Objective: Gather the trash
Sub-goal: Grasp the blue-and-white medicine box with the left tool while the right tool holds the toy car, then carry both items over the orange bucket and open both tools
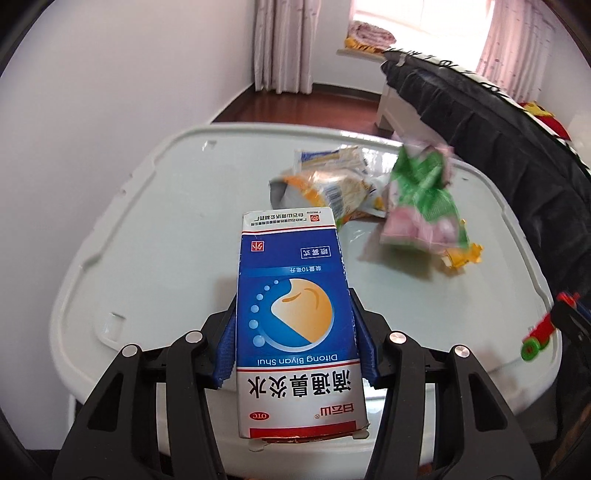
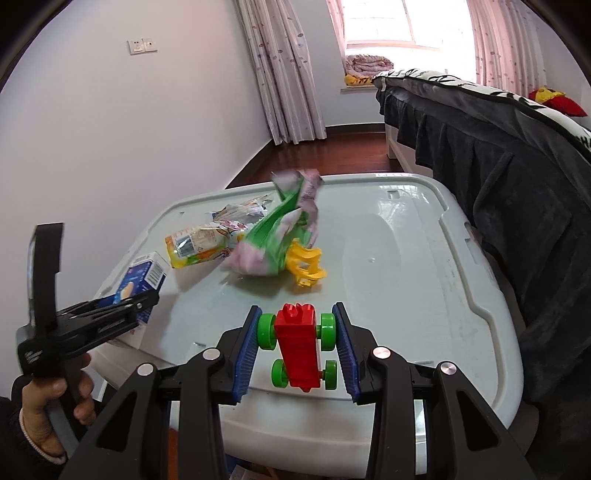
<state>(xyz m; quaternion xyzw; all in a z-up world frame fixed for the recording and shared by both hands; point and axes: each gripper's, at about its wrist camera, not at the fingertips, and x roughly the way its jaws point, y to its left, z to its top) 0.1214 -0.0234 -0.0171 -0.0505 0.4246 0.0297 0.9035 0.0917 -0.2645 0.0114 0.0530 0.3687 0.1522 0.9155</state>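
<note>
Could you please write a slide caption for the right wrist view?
Right gripper fingers clamp a red toy car with green wheels above a pale plastic lid strewn with crumpled wrappers.

You are in a home bedroom: a bed [image 2: 498,155] with dark bedding, patterned curtains [image 2: 284,70] beside a bright window [image 2: 402,22], wooden floor [image 2: 332,151].

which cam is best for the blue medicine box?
Left wrist: the blue medicine box fills the centre, front face sharp, clamped between the left gripper pads. Right wrist shows the box only small at the left edge, partly hidden behind that gripper.
</note>
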